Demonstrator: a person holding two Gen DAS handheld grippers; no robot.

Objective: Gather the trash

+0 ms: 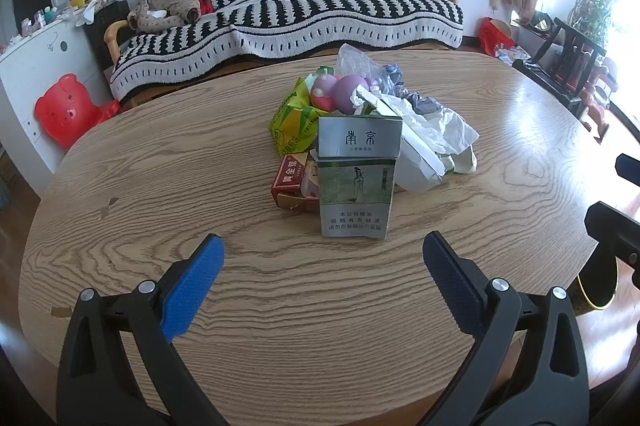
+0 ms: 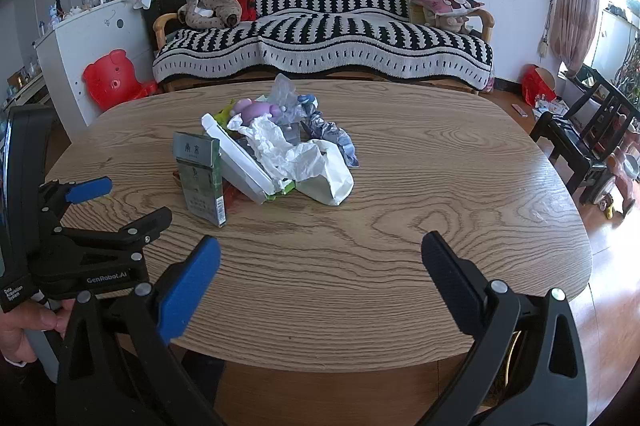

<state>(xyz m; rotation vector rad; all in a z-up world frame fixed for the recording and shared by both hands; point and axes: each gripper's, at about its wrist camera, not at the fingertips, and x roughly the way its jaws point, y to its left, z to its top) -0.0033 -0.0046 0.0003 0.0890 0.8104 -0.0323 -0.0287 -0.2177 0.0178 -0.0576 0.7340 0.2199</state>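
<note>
Nearest the camera, the left gripper (image 1: 323, 258) hangs over the near edge of the oval wood-grain table (image 1: 160, 162) with its blue-padded fingers (image 1: 192, 286) spread wide and nothing between them; the right gripper (image 2: 321, 258) stands likewise wide and empty above the same near edge, further toward the table's right end. Just beyond the left gripper, toward the middle of the table, a grey-green cigarette pack with its lid flipped open (image 1: 356, 178) stands upright, apart from both sets of fingers. Touching its left side lies a red and gold cigarette box (image 1: 291, 182). Behind these sits the rest of the trash heap: a white flat carton (image 2: 236, 162) leaning against the pack, crumpled white paper (image 2: 304, 158), a yellow-green snack wrapper (image 1: 294, 118), a lilac plastic toy (image 1: 347, 92), a clear plastic bag (image 1: 356, 62) and blue-grey crumpled paper (image 2: 336, 138). Past the far edge of the table stands a black-and-white striped sofa (image 1: 320, 10), with a red bear-faced plastic stool (image 1: 68, 110) to its left.
</note>
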